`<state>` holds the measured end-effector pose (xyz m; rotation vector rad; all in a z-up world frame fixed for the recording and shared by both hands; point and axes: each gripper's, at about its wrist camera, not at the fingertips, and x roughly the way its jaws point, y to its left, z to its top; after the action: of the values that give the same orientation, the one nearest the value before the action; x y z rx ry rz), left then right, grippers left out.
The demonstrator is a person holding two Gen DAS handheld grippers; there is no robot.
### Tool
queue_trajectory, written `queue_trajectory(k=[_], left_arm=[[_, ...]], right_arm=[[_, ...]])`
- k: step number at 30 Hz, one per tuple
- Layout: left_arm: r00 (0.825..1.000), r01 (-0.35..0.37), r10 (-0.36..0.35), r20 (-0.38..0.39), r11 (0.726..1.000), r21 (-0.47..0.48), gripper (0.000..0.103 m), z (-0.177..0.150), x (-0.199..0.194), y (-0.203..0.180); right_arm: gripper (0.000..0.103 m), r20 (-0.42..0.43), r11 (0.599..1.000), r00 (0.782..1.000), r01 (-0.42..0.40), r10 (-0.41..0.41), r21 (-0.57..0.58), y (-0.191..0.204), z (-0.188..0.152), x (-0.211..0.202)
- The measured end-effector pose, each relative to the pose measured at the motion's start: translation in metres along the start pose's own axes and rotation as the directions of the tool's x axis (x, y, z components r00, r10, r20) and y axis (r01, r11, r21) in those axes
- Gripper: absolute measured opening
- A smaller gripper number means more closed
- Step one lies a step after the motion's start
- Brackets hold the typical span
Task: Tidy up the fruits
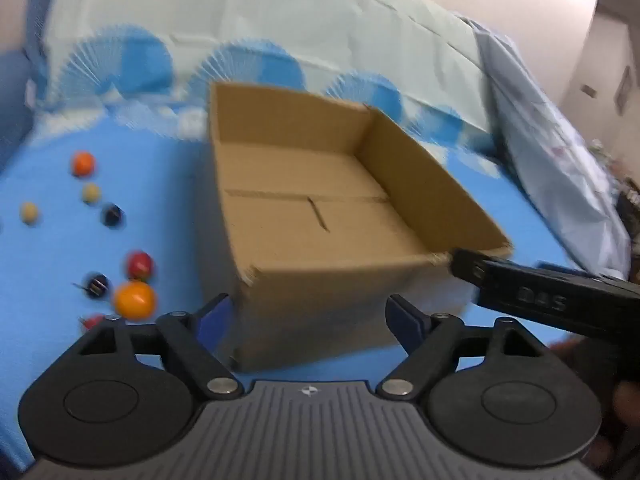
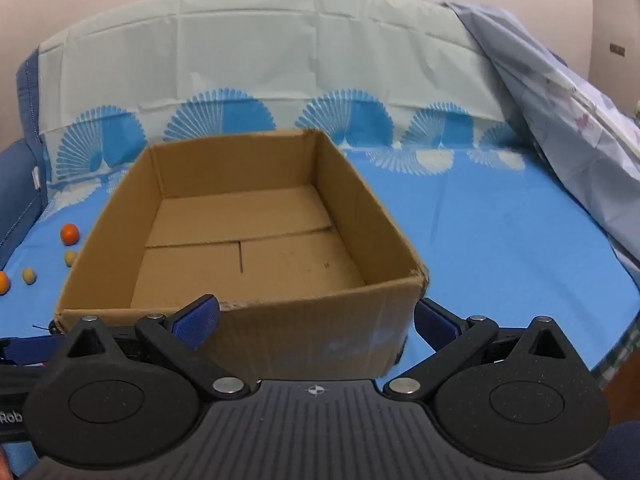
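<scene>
An open, empty cardboard box (image 1: 320, 216) stands on the blue cloth; it also shows in the right wrist view (image 2: 240, 240). Small fruits lie left of it: a large orange one (image 1: 134, 300), a red one (image 1: 140, 264), dark ones (image 1: 111, 214), beige ones (image 1: 29, 213) and a small orange one (image 1: 83, 163). My left gripper (image 1: 310, 314) is open and empty before the box's near wall. My right gripper (image 2: 316, 320) is open and empty at the box's near wall; its body (image 1: 560, 300) shows by the box's right corner.
A pale sheet with blue fan prints (image 2: 280, 60) rises behind the box. A crumpled light fabric (image 2: 580, 140) lies at the right. The cloth's right edge (image 2: 624, 328) drops off. A blue sofa arm (image 2: 16, 200) is at the left.
</scene>
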<state>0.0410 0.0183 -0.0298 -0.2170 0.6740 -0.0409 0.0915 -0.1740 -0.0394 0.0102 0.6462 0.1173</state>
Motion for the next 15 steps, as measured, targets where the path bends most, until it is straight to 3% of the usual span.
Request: queue_trajectory(k=[4,11,15], left_arm=[[0.999,0.034,-0.034,-0.005,0.999,0.001,0.087,-0.003,-0.002,-0.004],[0.995,-0.045,0.035,0.097,0.994,0.099,0.089,-0.005,-0.015,-0.023],[0.994,-0.051,0.038,0.106,0.991,0.122,0.091,0.001,-0.016,-0.026]], right_arm=[[0.102,0.006,1.0,1.0,-0.014,0.014,0.016,-0.004,-0.002,-0.001],[0.097,0.029,1.0,1.0,-0.013,0.013,-0.022,0.002,-0.001,-0.007],[0.093,0.032,0.999,0.999,-0.007,0.008,-0.035,0.004,-0.002,-0.007]])
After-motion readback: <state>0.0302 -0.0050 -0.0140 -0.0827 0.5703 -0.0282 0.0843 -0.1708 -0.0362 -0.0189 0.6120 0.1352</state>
